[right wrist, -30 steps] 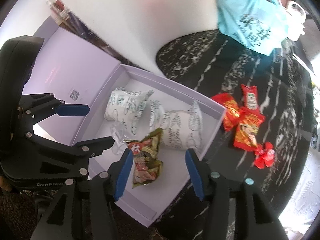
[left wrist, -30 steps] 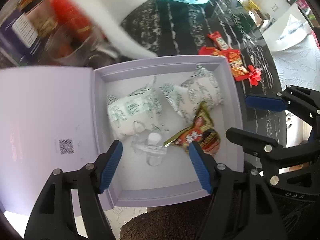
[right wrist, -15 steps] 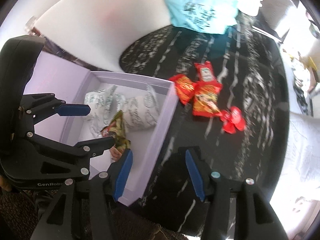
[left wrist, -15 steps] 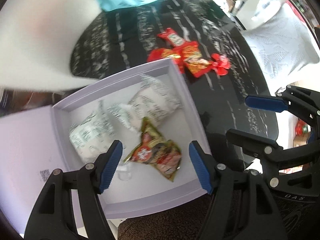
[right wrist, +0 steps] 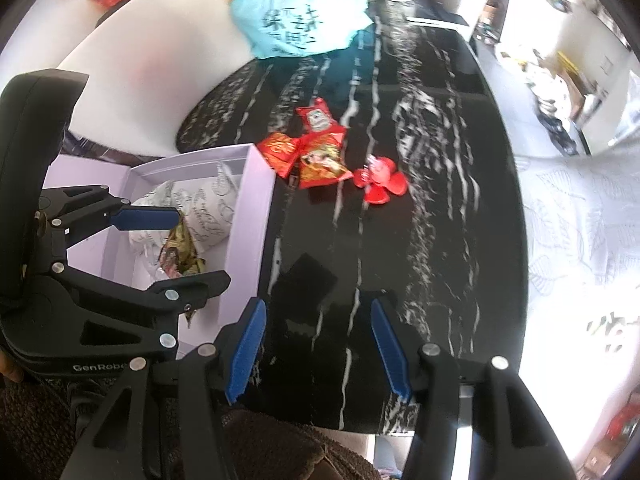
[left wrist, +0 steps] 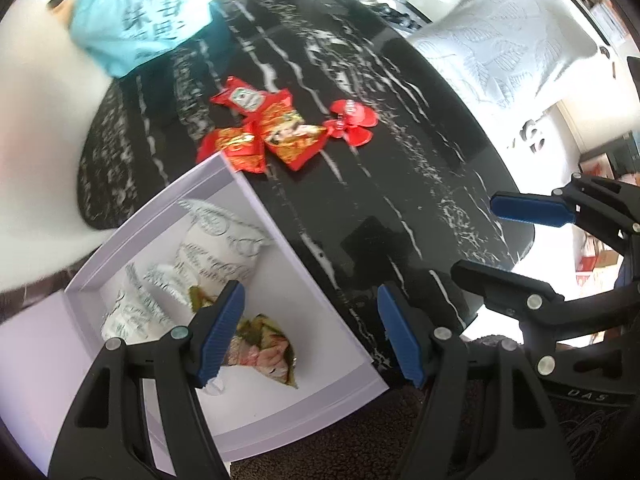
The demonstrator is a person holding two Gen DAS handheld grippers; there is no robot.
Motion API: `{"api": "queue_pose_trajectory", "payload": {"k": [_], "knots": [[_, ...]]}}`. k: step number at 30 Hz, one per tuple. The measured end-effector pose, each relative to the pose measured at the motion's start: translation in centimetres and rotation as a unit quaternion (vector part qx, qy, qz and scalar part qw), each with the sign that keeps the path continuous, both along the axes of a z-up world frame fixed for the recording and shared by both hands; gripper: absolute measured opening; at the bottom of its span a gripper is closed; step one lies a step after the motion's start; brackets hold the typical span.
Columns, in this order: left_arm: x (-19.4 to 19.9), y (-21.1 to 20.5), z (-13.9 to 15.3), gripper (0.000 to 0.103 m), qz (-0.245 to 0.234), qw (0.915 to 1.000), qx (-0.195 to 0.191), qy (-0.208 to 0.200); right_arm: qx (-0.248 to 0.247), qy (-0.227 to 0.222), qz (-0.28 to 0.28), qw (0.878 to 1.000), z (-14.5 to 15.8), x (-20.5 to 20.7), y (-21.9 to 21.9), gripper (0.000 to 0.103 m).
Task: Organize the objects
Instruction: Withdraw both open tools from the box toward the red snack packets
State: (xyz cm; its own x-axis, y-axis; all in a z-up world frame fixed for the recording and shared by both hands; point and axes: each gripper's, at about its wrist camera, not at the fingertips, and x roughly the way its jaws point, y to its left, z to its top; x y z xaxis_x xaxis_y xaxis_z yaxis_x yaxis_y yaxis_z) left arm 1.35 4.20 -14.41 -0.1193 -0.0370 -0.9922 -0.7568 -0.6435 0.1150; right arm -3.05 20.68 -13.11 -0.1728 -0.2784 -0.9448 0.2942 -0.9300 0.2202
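Lilac box [left wrist: 280, 248] holding white printed packets [left wrist: 216, 248] and green snack packet [left wrist: 264, 350]; both claws spread, empty, shifted from box toward bare black table [right wrist: 420, 208].

The left gripper [left wrist: 310, 332] points steeply down, its blue-padded jaws standing apart with nothing between them; the right gripper [right wrist: 318, 350] also tilts downward, jaws parted and empty; each shows in the other's view, the right one at the right edge of the left wrist view, the left one at the left edge of the right wrist view.
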Motion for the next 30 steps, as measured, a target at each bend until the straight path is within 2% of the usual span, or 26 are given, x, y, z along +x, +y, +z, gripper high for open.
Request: {"api": "queue_pose_trajectory", "payload": {"k": [6, 12, 30], "knots": [[0.2, 1.1, -0.9, 0.068, -0.004, 0.9999, -0.005, -0.011, 0.000, -0.010, -0.020, 1.000, -0.5, 0.4, 0.9, 0.056], [-0.6, 1.7, -1.7, 0.068, 0.013, 0.9997, -0.011, -0.020, -0.002, -0.021, -0.023, 1.000, -1.3, -0.2, 1.2, 0.056], [-7.0, 2.9, -3.8, 0.068, 0.119, 0.9918, -0.024, -0.038, -0.005, -0.065, 0.017, 0.998, -4.3, -7.4, 0.6, 0.056]]}}
